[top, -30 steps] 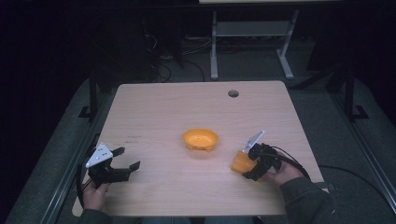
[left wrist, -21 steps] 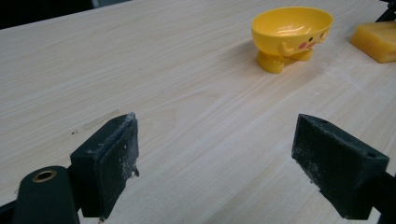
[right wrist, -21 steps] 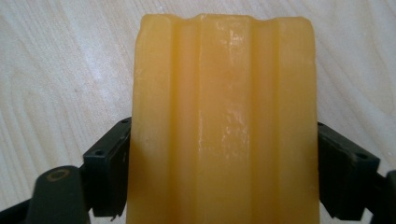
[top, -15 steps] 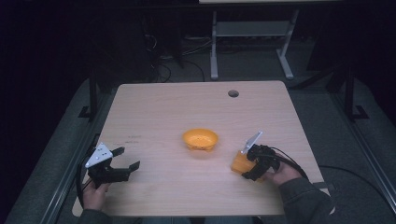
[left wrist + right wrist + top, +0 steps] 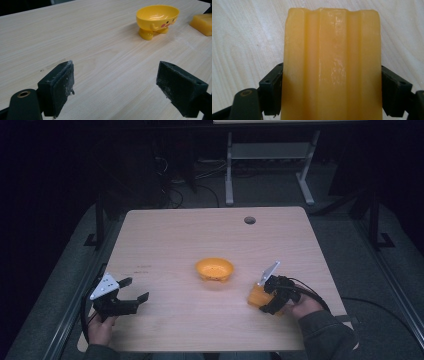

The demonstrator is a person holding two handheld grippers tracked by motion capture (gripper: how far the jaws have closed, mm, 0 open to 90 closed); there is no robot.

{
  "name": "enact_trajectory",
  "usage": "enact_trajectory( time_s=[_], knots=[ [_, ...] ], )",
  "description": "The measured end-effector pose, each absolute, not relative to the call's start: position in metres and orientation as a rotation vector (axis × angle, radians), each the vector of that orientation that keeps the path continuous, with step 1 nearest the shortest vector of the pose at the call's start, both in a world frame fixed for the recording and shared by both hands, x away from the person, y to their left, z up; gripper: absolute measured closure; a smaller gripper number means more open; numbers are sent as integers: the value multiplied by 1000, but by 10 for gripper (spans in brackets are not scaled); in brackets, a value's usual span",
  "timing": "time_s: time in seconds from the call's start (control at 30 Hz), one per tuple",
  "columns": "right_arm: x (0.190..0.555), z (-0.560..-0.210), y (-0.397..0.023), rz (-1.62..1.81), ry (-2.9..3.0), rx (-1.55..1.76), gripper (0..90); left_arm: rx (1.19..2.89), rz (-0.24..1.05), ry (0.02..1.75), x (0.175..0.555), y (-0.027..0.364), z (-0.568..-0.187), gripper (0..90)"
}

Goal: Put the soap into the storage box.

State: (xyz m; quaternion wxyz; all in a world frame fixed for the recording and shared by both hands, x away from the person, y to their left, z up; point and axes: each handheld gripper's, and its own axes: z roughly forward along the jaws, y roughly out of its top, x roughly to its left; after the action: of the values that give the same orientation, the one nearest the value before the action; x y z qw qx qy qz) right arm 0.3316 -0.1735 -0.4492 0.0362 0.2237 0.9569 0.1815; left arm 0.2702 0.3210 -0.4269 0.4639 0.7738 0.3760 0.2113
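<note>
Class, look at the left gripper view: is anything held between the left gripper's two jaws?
No: the left gripper stands open, with bare table between its jaws, and the yellow bowl sits farther off.

I'm looking at a pale wood-grain surface (image 5: 165, 235) with a round grommet hole (image 5: 250, 220) near its far edge. Beyond it, a grey metal frame (image 5: 270, 155) stands on dark floor (image 5: 350, 250), loose cables (image 5: 175, 195) alongside.

bowls: one yellow bowl (image 5: 214, 269) | blocks: one yellow block (image 5: 258, 296) | grippers: two, left gripper (image 5: 135, 290) and right gripper (image 5: 263, 300) | tables: one table (image 5: 175, 235) | hands: two
</note>
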Motion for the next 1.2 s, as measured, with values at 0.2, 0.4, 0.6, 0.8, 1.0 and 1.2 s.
enact_trajectory(
  time_s=[0.2,0.4,0.6,0.8,1.0,1.2],
  knots=[
    [332,-442,-172,586,2929,665,206,1895,524,923,270,322,-427,141],
    [334,-433,-170,623,2919,650,206,1891,523,928,270,322,-427,141],
    [340,-426,-167,635,2911,638,206,1891,522,926,270,323,-426,141],
    [345,-419,-165,667,2901,629,206,1889,521,931,270,323,-427,141],
    [350,-413,-163,714,2900,627,206,1887,521,933,270,323,-427,141],
    [356,-407,-157,717,2896,603,206,1887,521,938,271,323,-427,141]
  ],
)
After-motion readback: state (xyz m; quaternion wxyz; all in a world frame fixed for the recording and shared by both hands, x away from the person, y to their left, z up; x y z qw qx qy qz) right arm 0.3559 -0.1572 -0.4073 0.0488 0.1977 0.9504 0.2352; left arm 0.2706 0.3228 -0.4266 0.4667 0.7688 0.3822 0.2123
